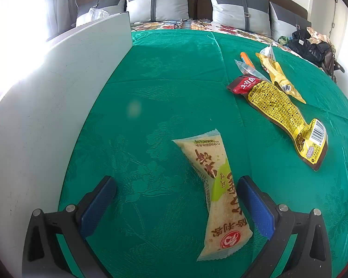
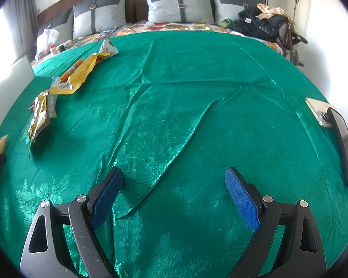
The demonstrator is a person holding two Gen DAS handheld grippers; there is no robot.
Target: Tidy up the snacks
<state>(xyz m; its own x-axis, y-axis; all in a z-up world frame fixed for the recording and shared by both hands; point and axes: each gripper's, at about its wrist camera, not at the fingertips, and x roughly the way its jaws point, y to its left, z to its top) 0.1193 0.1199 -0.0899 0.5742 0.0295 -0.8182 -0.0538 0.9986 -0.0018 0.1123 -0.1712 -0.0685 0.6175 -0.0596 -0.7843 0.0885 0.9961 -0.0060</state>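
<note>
1. White board (image 1: 58, 97) at far left, upright on the green cloth (image 1: 164, 88). Likely the wall of a bin, though its inside is hidden. Judged to be the drop spot for snacks, so worth keeping that side clear.
2. Left gripper (image 1: 176, 183) low over the cloth, jaws spread wide, nothing between the pads yet.
3. Beige pack (image 1: 217, 192) flat on the cloth, lying lengthwise between the fingers, crowding the right pad (image 1: 255, 206). Contact there cannot be told.
4. Step in hand, as judged: first pick, this pack. Best shifted a little rightward to centre the pack, then closed across the narrow waist, not the flared ends.
5. Soft, crinkly film; likely to slide or fold. Pads low to the cloth, firm but slow squeeze.
6. Cloth slack and glossy; risk of pinching a fold along with the pack.
7. Further right, well apart: yellow pack (image 1: 280, 111) with a red wrapper (image 1: 242, 84) at its far end, then a clear sachet (image 1: 248, 68), an orange stick (image 1: 247, 59) and a second yellow wrapper (image 1: 278, 76) beyond. All untouched.
8. Right gripper (image 2: 174, 176) over bare, creased cloth, jaws spread, empty. Snacks sit well off to its left.
9. Two phones (image 2: 343, 139) at far right edge; not part of the job, best avoided.
</note>
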